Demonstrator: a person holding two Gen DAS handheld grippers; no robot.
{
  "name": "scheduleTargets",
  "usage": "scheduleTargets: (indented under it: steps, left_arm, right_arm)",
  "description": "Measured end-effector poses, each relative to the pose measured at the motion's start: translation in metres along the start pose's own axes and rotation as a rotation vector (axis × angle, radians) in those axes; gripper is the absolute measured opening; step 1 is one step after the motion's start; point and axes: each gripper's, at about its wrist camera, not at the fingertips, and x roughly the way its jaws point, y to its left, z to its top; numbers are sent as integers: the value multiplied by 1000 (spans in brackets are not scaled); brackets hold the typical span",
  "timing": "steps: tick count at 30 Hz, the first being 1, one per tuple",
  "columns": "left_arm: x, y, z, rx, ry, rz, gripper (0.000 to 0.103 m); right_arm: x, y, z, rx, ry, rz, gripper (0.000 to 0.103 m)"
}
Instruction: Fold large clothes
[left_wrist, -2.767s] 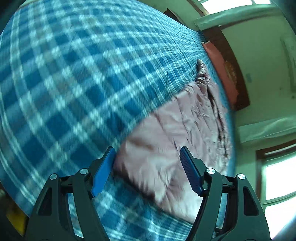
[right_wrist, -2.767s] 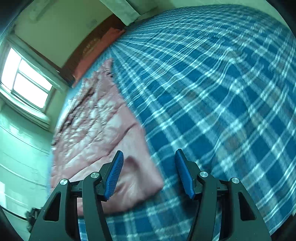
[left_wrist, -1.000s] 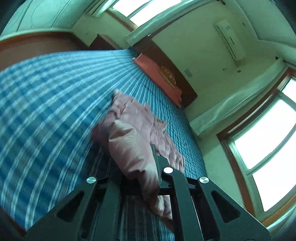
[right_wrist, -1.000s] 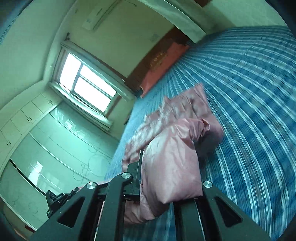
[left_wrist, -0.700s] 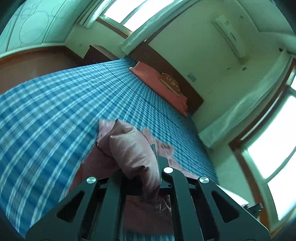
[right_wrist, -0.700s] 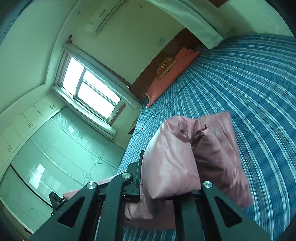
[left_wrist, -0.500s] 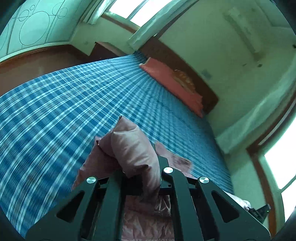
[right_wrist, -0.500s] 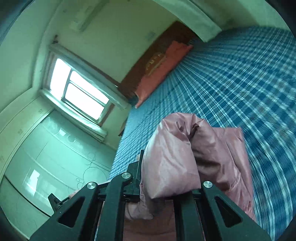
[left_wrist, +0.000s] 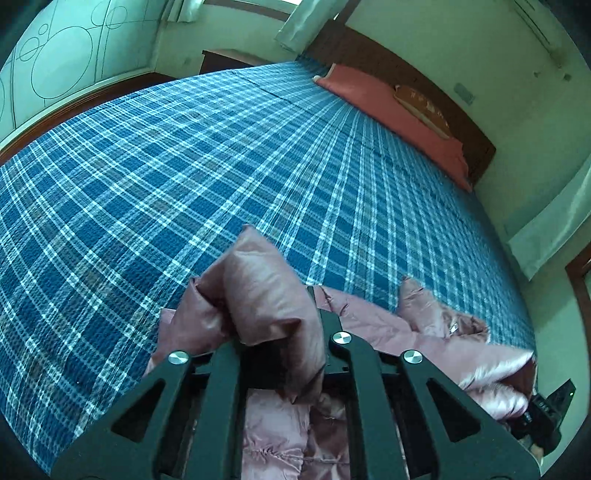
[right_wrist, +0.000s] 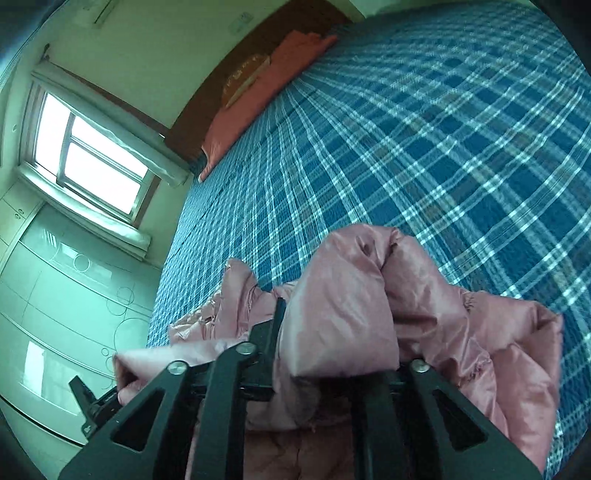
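A pink quilted jacket (left_wrist: 436, 332) lies on a blue plaid bed (left_wrist: 221, 155). My left gripper (left_wrist: 273, 332) is shut on a bunched edge of the jacket (left_wrist: 266, 288), held above the bed. My right gripper (right_wrist: 336, 343) is shut on another bunched edge of the jacket (right_wrist: 343, 295); the rest of the garment hangs and trails below both grippers. The fingertips are hidden by the fabric. The other gripper shows at the lower right of the left wrist view (left_wrist: 546, 417) and at the lower left of the right wrist view (right_wrist: 92, 406).
A red pillow (left_wrist: 391, 107) lies against the dark wooden headboard (left_wrist: 424, 88) at the far end of the bed. A window (right_wrist: 88, 155) and pale wardrobe doors (right_wrist: 55, 314) stand to the side. A wooden floor (left_wrist: 74, 103) borders the bed.
Both grippers closed on the jacket's near edge, lifted it and carried it forward over the rest of the garment. In the last second the view tilted down toward the bed.
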Motion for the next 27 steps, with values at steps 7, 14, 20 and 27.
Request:
scheduleTargets:
  steps: [7,14,20,27]
  left_arm:
    - [-50,15,-4,-15,-63,-41,75]
    - [-80,-2,-33,83,-52,-70,71]
    - [-43,-40,-41,179,-37,-35,69]
    - [23,-53,-37,192,15,48,70]
  right_arm:
    - [-50,22,-9,-98,-81,53,66]
    - [-36,72,-43,-306,-27,-98,56]
    - [23,128,-50,-468,25,-144,42]
    - [99,116,-47,-515,104,-294,41]
